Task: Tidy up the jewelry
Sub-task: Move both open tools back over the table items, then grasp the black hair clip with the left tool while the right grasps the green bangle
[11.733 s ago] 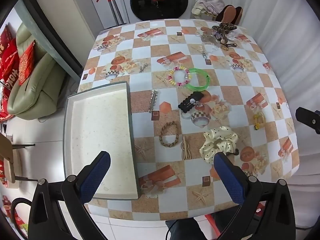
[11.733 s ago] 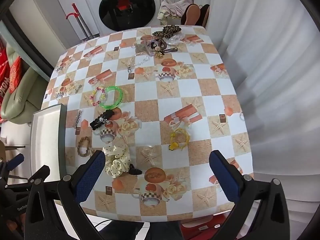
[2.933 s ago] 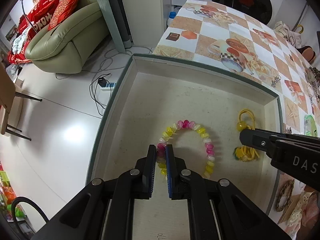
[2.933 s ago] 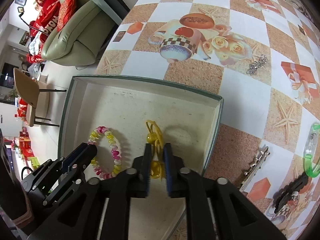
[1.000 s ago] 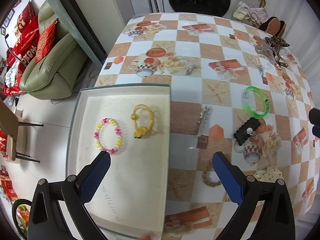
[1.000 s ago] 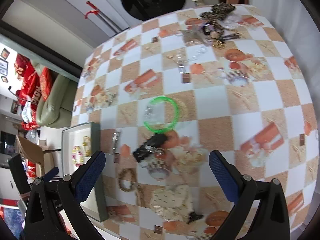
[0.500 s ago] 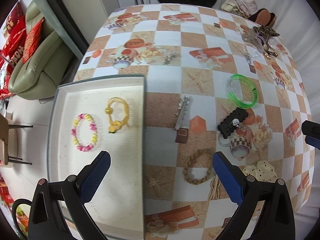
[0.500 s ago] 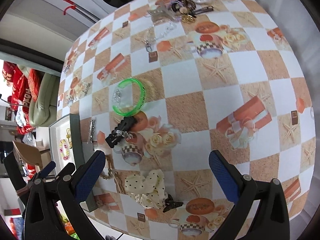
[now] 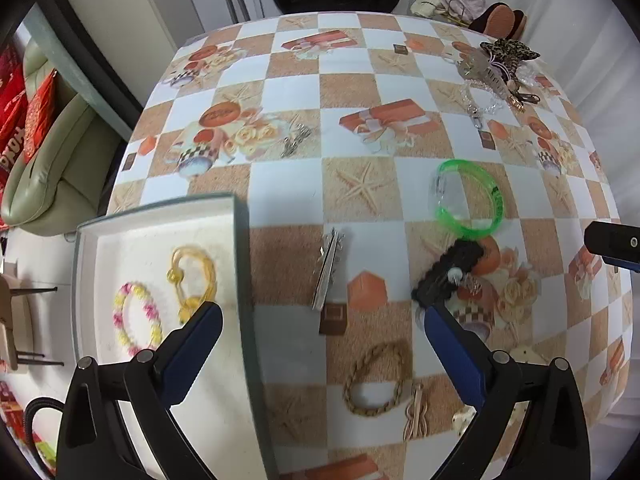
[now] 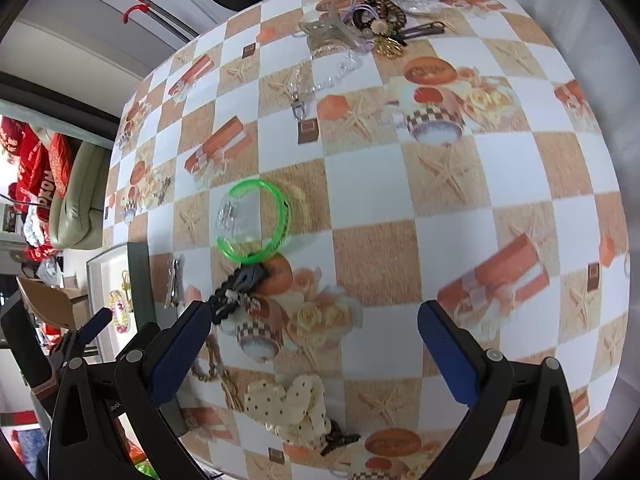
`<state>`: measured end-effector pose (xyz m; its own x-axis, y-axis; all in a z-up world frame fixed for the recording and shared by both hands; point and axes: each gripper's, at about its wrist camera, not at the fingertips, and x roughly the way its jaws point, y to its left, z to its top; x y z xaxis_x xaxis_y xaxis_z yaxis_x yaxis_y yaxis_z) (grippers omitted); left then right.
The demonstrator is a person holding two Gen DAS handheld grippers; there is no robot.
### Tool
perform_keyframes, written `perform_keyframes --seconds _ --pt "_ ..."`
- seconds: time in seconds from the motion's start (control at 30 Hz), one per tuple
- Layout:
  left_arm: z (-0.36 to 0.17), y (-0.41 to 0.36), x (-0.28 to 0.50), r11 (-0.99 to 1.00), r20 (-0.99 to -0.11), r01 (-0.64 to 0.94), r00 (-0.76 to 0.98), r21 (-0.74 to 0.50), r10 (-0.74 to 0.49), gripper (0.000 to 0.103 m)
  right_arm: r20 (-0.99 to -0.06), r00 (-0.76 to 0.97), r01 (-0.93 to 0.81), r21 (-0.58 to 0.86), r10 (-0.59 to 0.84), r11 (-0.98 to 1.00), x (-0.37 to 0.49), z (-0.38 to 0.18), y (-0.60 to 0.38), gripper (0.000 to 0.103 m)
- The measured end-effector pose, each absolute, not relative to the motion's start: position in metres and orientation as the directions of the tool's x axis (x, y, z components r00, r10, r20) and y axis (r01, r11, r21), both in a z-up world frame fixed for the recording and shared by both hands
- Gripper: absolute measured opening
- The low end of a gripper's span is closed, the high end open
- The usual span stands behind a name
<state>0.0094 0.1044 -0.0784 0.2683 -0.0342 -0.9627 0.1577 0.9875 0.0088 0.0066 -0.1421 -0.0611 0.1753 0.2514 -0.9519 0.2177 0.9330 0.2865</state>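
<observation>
- The left gripper [image 9: 322,330] is above the table, its two blue fingers [image 9: 192,342] spread wide and holding nothing
- The right gripper [image 10: 312,334] is also spread wide and empty, over the middle of the checkered tablecloth [image 10: 460,208]
- The grey tray [image 9: 242,280] lies at the left edge of the table; inside it the beaded bracelet [image 9: 136,322] in pink and yellow lies just beside the yellow hair tie [image 9: 192,278]
- On the cloth to the right of the tray is a silver hair clip [image 9: 329,274]
- The green bangle [image 9: 470,200] lies further right, and the black clip [image 9: 448,276] is just below it, close to its rim
- A braided brown bracelet [image 9: 374,380] lies between the left fingers, near a small beige piece [image 9: 416,412]
- A cream dotted scrunchie [image 10: 288,408] lies near the front edge, in the right wrist view
- More accessories make a pile [image 10: 372,12] at the far corner
</observation>
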Motion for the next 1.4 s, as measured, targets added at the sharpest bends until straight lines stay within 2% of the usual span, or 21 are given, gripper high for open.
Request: perform_keyframes --seconds 0.13,0.2,0.67,0.73,0.87,0.93,1.0,1.07,1.17,1.27,1.33,1.4 --pt "-0.084 0.099 0.018 0.984 -0.963 0.176 0.267 0.006 -0.042 0.103 -0.953 0.165 0.223 0.286 0.253 0.932 0.017 -0.067 -0.141 0.103" --pt "-0.088 0.095 0.019 0.981 -0.964 0.193 0.262 0.003 -0.049 0.097 -0.955 0.158 0.226 0.283 0.252 0.932 0.023 -0.072 -0.14 0.103" --pt "-0.109 0.055 0.005 0.923 -0.967 0.382 0.223 -0.03 -0.124 0.097 -0.964 0.104 0.204 0.26 0.243 0.944 0.059 -0.109 -0.125 0.1" --pt "-0.114 0.047 0.006 0.91 -0.968 0.413 0.21 -0.036 -0.134 0.086 -0.966 0.096 0.203 0.254 0.239 0.946 0.063 -0.114 -0.123 0.095" --pt "-0.125 0.039 0.01 0.901 -0.973 0.432 0.184 -0.05 -0.142 0.084 -0.968 0.082 0.192 0.251 0.239 0.949 0.071 -0.122 -0.118 0.087" --pt "-0.129 0.036 0.012 0.894 -0.975 0.444 0.169 -0.054 -0.143 0.073 -0.97 0.079 0.179 0.24 0.229 0.954 0.074 -0.125 -0.114 0.083" --pt "-0.133 0.034 0.013 0.89 -0.977 0.453 0.156 -0.058 -0.143 0.073 -0.973 0.088 0.151 0.223 0.211 0.963 0.078 -0.124 -0.107 0.081" --pt "-0.134 0.032 0.013 0.887 -0.977 0.458 0.158 -0.055 -0.142 0.071 -0.977 0.094 0.133 0.205 0.193 0.97 0.08 -0.123 -0.104 0.076" --pt "-0.132 0.028 0.013 0.884 -0.974 0.464 0.163 -0.062 -0.154 0.064 -0.983 0.102 0.104 0.164 0.153 0.981 0.082 -0.122 -0.096 0.061" --pt "-0.13 0.025 0.013 0.882 -0.973 0.467 0.169 -0.062 -0.158 0.056 -0.987 0.102 0.076 0.134 0.126 0.988 0.084 -0.122 -0.089 0.038" --pt "-0.128 0.024 0.014 0.886 -0.972 0.459 0.175 -0.062 -0.159 0.046 -0.988 0.103 0.059 0.119 0.112 0.991 0.084 -0.123 -0.087 0.02" --pt "-0.127 0.023 0.013 0.89 -0.97 0.45 0.179 -0.067 -0.163 0.041 -0.987 0.101 0.064 0.13 0.123 0.989 0.083 -0.124 -0.089 0.007"
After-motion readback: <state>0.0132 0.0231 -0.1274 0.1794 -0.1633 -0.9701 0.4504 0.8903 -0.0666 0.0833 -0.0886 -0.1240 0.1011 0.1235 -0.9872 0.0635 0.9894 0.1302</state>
